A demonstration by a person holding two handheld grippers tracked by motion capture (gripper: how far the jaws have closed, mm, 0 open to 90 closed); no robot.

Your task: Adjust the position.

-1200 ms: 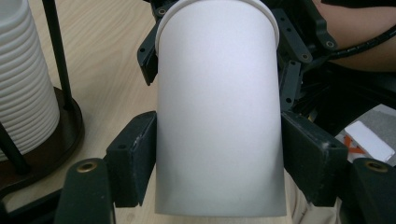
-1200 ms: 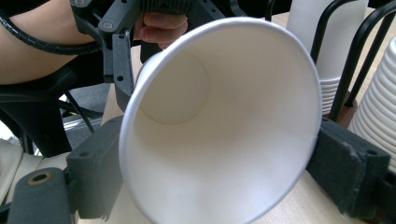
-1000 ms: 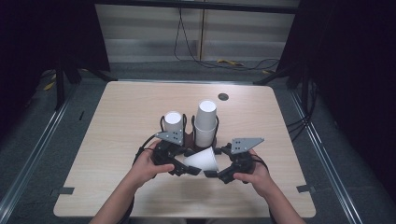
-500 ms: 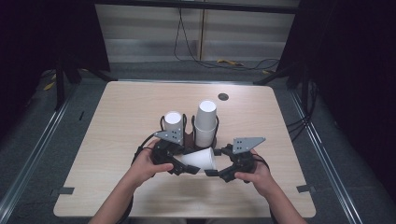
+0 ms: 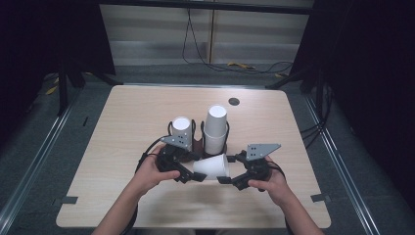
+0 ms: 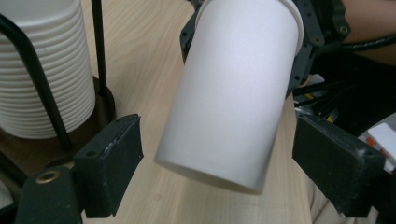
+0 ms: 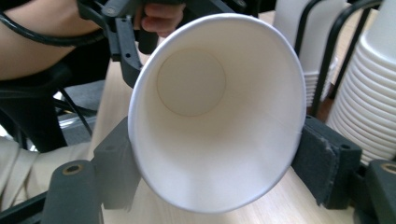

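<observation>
My right claw (image 5: 226,179) pinches the paper cup's (image 5: 212,167) rim, sideways just before the cup rack (image 5: 198,145). My left claw (image 5: 192,176) has just opened, jaws clear of its base. Handover seems done; next, withdraw left.

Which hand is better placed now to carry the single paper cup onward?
The right. Its tongs press the paper cup at the squeezed rim, while the left tongs have just been opening and stand clear of the cup's sides.

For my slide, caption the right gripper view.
Right hand-held gripper squeezes a white paper cup at its rim, mouth toward the camera.
</observation>
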